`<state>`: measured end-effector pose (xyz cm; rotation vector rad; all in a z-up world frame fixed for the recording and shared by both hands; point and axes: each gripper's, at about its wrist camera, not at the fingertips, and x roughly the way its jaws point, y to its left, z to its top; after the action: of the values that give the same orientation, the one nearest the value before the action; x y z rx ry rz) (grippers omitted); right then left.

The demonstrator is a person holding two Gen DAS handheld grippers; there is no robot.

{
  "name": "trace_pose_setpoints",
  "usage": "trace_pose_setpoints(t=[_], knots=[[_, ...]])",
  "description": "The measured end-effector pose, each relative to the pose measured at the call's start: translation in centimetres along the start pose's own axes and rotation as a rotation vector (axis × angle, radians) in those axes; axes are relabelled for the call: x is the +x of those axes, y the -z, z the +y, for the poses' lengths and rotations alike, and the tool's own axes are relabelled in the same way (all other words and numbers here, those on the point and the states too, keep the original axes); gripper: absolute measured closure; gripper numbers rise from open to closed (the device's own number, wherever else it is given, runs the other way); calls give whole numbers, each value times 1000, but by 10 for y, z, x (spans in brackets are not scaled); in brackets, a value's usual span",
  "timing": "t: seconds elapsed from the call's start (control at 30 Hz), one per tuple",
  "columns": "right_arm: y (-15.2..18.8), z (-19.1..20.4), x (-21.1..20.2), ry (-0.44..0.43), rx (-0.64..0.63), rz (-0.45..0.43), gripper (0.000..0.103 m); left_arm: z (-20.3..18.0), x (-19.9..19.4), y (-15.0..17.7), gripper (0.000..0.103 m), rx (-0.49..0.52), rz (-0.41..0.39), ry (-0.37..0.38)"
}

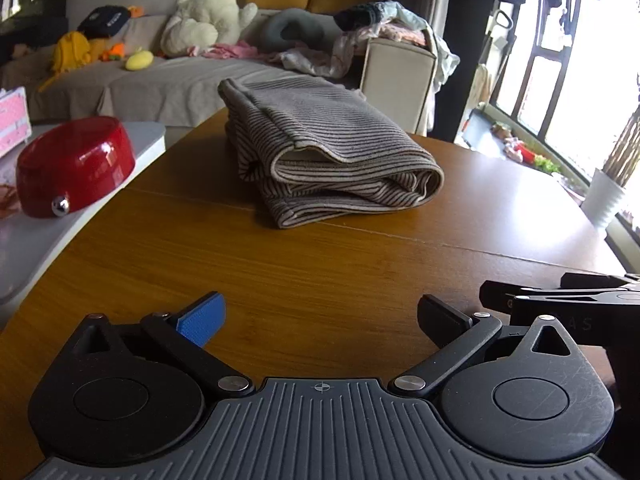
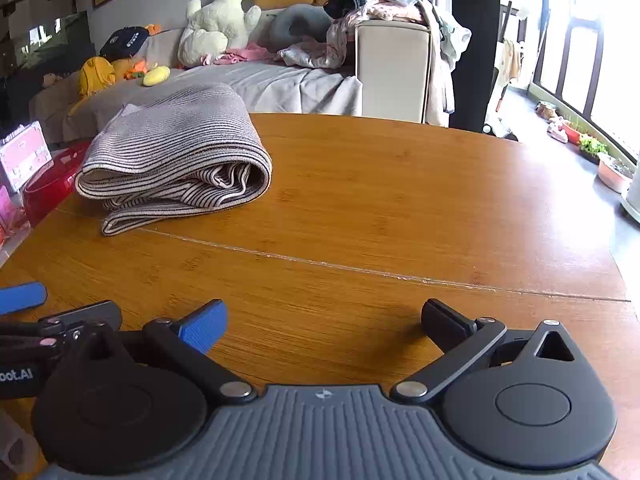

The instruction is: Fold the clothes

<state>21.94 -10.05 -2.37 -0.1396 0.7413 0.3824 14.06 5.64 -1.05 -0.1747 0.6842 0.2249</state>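
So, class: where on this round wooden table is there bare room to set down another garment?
The round wooden table is bare right of the folded striped grey garment and before both open grippers. Crowded: its left edge, by the glossy red bowl.

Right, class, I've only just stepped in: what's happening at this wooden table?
A person is folding clothes with a handheld tool in each hand. A striped grey garment lies folded in a bundle on the wooden table. Neither tool touches it: the left tool and the right tool both stand wide open and empty over bare tabletop, side by side, short of the bundle. More loose clothes are heaped on the sofa arm behind.
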Motion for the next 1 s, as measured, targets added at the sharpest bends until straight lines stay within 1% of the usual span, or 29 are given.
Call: trace_pose_setpoints(t=[0.1, 0.13, 0.33, 0.6, 0.7, 0.8, 0.9, 1.0], knots=[[-3, -2, 4, -6, -4, 0, 0, -7, 5, -1, 0, 32, 19, -59], [-3, -2, 5, -7, -5, -1, 0, -8, 6, -1, 0, 35, 21, -66], [-2, -2, 4, -11, -7, -5, 0, -6, 5, 0, 0, 22, 18, -80], [-5, -6, 6, -33, -32, -3, 0, -5, 6, -2, 0, 10, 24, -123], [-8, -7, 9, -79, -77, -1, 0, -3, 5, -3, 0, -9, 25, -148], [-11, -10, 13, -123, -116, 0, 0, -3, 5, -3, 0, -12, 25, -153], [-12, -12, 13, -136, -124, -1, 0, -2, 5, -4, 0, -12, 25, -155], [-11, -12, 12, -130, -119, -2, 0, 0, 7, -6, 0, -13, 25, -153]])
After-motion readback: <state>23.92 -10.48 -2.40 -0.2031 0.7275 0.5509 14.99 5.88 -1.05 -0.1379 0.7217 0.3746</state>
